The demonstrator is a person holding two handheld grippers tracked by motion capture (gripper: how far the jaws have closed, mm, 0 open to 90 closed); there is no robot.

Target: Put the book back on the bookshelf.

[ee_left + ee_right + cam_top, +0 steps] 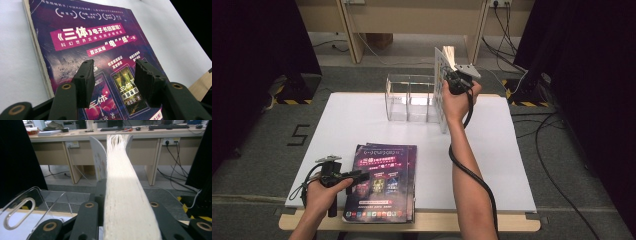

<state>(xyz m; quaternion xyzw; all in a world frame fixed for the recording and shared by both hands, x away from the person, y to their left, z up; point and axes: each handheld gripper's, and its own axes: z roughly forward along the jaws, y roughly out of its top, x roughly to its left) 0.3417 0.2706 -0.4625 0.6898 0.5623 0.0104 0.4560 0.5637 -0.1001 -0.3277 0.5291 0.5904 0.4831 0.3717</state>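
Just right of the clear rack [409, 97], my right tongs [452, 80] grip a book [441, 90] upright, nearest slot immediately leftward; left tongs [357, 175] gape over the magazines [382, 182].

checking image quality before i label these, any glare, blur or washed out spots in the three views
High view: evenly lit but soft, the white table bright, both sides falling into black. Left gripper view: the magazine cover shows scuffed sheen, print sharp, the near jaws slightly soft. Right gripper view: the page edges of the book are overexposed to near white and blurred up close; the clear organizer catches faint reflections.
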